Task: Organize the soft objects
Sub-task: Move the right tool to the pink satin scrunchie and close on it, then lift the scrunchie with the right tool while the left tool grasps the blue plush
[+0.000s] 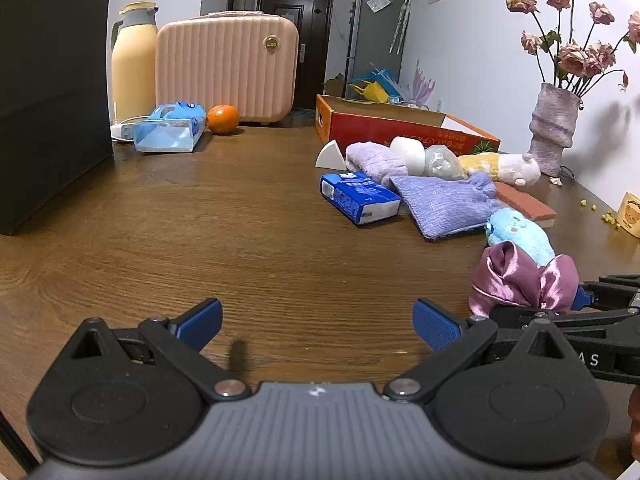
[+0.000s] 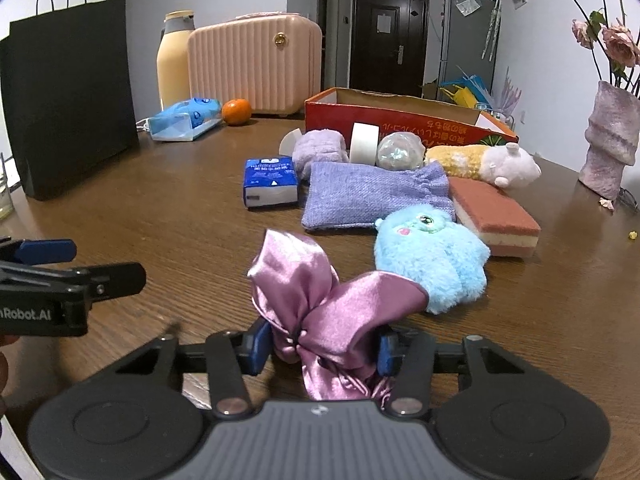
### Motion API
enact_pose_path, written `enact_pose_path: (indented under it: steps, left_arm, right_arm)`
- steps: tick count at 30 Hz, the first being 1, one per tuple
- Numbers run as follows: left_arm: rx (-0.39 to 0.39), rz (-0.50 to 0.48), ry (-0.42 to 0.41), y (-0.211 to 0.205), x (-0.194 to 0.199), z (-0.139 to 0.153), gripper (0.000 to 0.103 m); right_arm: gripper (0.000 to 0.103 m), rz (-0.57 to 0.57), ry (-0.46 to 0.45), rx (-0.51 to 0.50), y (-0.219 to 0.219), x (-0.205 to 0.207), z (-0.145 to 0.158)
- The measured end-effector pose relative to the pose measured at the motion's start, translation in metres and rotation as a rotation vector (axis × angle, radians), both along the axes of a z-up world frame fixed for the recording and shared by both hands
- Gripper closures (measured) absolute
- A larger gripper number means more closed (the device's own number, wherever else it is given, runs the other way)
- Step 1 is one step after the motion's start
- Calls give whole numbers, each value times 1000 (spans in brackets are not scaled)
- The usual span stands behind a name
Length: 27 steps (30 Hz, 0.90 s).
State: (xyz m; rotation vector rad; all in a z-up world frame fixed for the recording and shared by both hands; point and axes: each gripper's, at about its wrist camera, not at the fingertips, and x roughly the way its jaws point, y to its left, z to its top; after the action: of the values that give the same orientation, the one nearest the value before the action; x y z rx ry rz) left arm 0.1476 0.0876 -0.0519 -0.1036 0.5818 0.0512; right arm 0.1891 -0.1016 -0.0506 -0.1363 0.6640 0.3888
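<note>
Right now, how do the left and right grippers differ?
The left gripper is open with nothing between its fingers; the right gripper is shut on the pink satin scrunchie. The left points at bare table, the right toward the blue plush toy. Both have blue pads and sit low over the table.

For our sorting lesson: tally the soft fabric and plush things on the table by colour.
Purple or lilac: 3 (satin bow, knitted pouch, fluffy towel roll)
Blue: 1 (furry plush toy)
Yellow and white: 1 (plush animal)
Total: 5
</note>
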Motion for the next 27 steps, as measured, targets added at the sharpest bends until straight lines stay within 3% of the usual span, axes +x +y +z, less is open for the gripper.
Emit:
enact_pose_path:
  steps: [13, 27]
  left_arm:
    - [15, -19, -5, -18, 4, 9, 0]
    - [56, -70, -2, -66, 22, 20, 0]
  right_arm:
    - [57, -25, -51, 27, -26, -6, 10]
    - [57, -84, -120, 53, -79, 3, 20]
